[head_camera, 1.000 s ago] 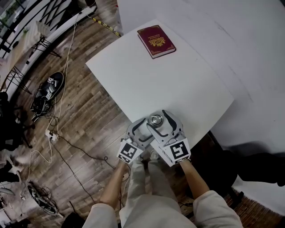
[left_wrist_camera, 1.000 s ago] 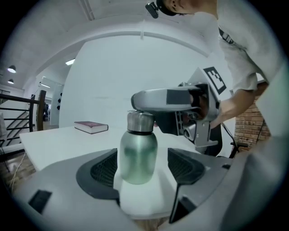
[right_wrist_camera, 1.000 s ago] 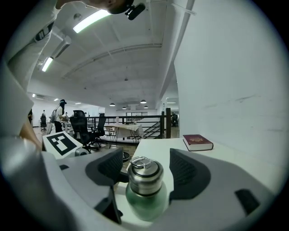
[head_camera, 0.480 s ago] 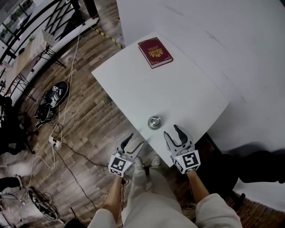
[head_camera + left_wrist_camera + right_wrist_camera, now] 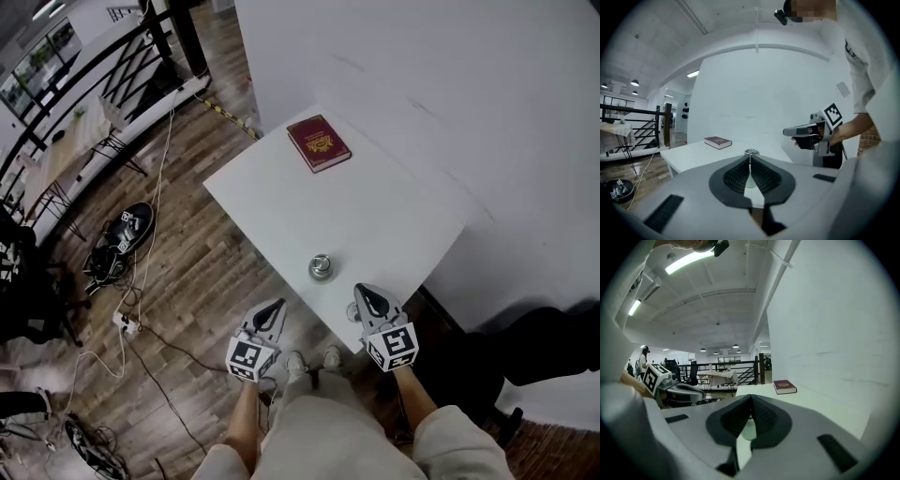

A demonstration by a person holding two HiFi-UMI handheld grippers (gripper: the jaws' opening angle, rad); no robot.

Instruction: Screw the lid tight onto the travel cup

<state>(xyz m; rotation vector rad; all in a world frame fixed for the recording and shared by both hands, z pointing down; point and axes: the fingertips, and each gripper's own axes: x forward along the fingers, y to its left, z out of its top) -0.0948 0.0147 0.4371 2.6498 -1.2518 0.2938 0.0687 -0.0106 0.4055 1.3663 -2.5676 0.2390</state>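
The steel travel cup stands upright with its lid on, near the front edge of the white table. Neither gripper touches it. My left gripper hovers off the table's front edge, to the cup's lower left. Its jaws have just been closing and now meet with nothing between them. My right gripper hangs to the cup's lower right; its jaws also just closed on nothing. In the left gripper view the lid peeks over the shut left gripper. The right gripper shows its pads pressed together.
A dark red book lies at the table's far end. A white wall runs along the right. On the wooden floor to the left lie cables and a black bag; a black railing stands beyond.
Both grippers have left the cup and drawn back toward me, off the table's front edge. Their jaws went from open around the cup to shut.
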